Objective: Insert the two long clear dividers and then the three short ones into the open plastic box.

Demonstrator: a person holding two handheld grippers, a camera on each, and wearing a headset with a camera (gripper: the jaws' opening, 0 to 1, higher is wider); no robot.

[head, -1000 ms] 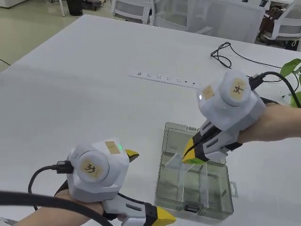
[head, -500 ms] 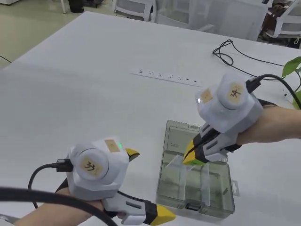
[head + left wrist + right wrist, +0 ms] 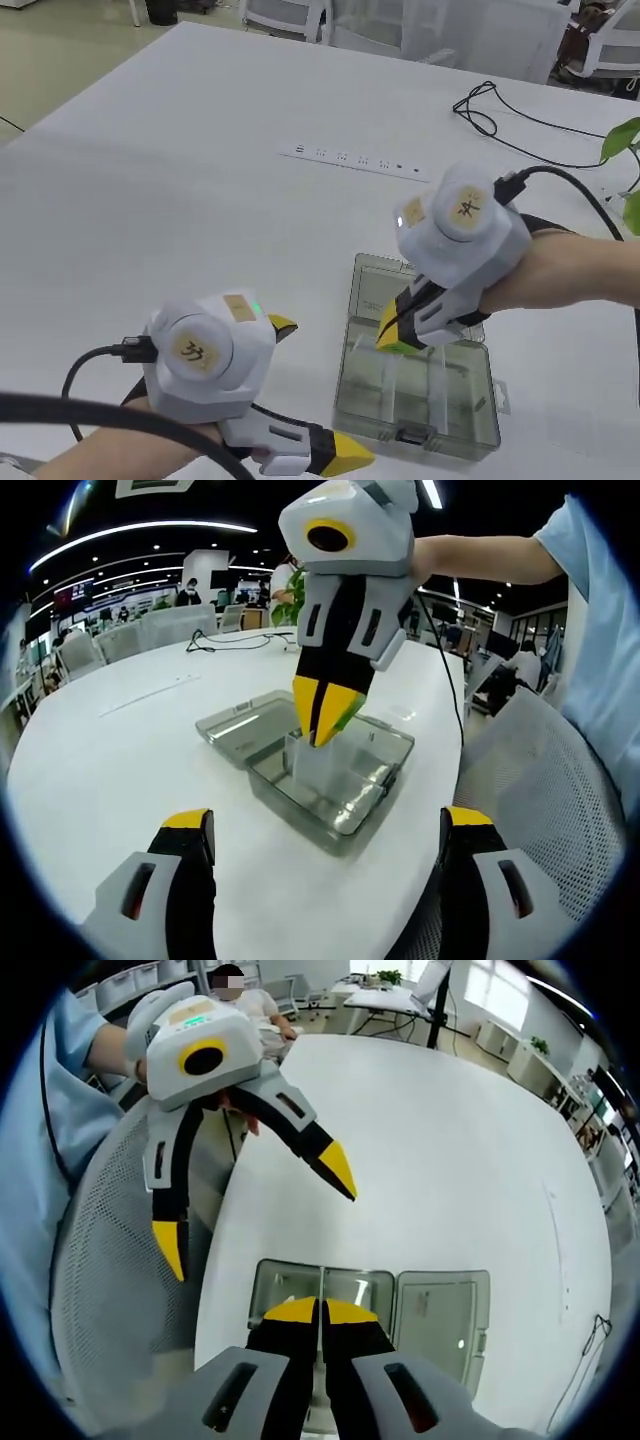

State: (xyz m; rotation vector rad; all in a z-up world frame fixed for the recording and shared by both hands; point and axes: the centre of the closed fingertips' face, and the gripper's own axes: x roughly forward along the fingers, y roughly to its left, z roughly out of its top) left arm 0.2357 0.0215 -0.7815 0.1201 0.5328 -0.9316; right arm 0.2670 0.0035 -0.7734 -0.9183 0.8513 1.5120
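- Shows a clear divider (image 3: 305, 765) hanging upright from the right gripper (image 3: 325, 718), its low edge down inside the open plastic box (image 3: 300, 818).
- Places that box near and right on the white table (image 3: 150, 200), with the lid (image 3: 368, 290) laid flat on the far side; appears to hold two clear strips inside, running near to far.
- Reads the divider as light, thin, stiff and slick, likely to bow or crack if forced; calls for a pinch on the top edge, about mid-length, to keep it plumb for the wall slots.
- Finds the right gripper's jaws pressed together, clamped on that top edge.
- Finds the left gripper (image 3: 315, 390) near and left of the box, jaws spread wide, holding nothing.
- Offers a smooth, bare tabletop, so expects the light box to skid under any sideways push.
- Puts a white power strip (image 3: 350, 162) farther out on the table, a black cable (image 3: 500, 115) far right, and a green plant leaf (image 3: 620, 140) at the right edge.
- Takes in an open office beyond: chairs (image 3: 285, 15) at the far end, more white tables, strip lights (image 3: 150, 528) overhead.
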